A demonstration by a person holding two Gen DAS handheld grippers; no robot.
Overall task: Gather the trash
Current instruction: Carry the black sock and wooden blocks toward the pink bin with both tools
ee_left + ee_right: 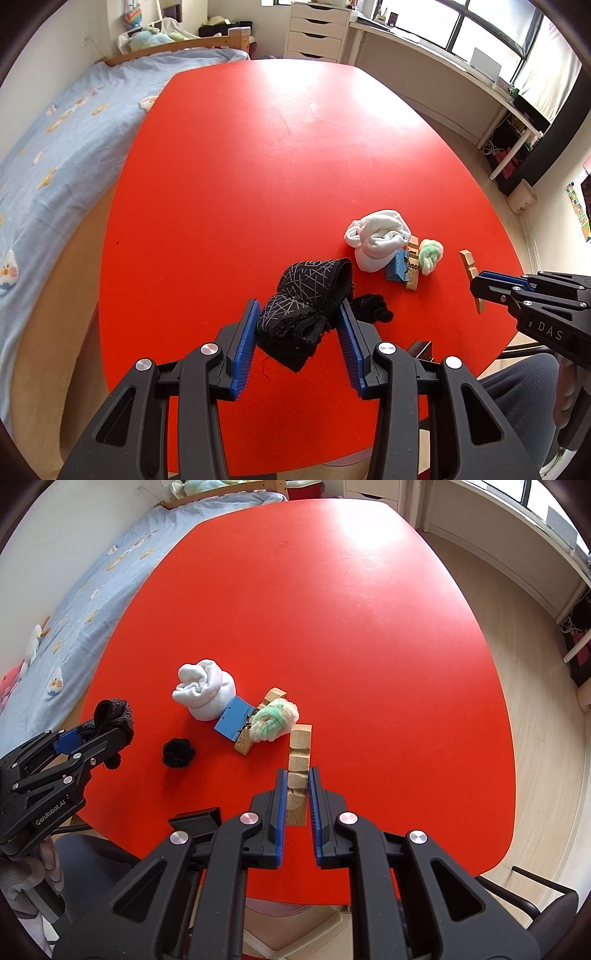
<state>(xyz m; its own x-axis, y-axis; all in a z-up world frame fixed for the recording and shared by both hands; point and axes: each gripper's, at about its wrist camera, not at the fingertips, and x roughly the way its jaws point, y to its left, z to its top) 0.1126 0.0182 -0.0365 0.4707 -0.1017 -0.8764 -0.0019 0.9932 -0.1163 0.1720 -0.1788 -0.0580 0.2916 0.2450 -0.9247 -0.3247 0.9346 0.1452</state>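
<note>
Black patterned fabric band (303, 314) clamped between the blue pads of the left claw (299, 325), lifted off the red oval worktop (258, 166). Notched pale wooden strip (298, 771) pinched in the fully closed right claw (297, 797). White rolled sock (203, 696), blue block (233, 720), green-white yarn ball (275, 720) and black pom-pom (178, 752) lie clustered on the worktop.

red oval table (258, 155), bed with a light blue patterned cover (55, 147) just beside its left edge, white drawer unit (317, 33) beyond the far end, long white desk (461, 74) under the window (491, 26), pale wood floor (517, 627)
</note>
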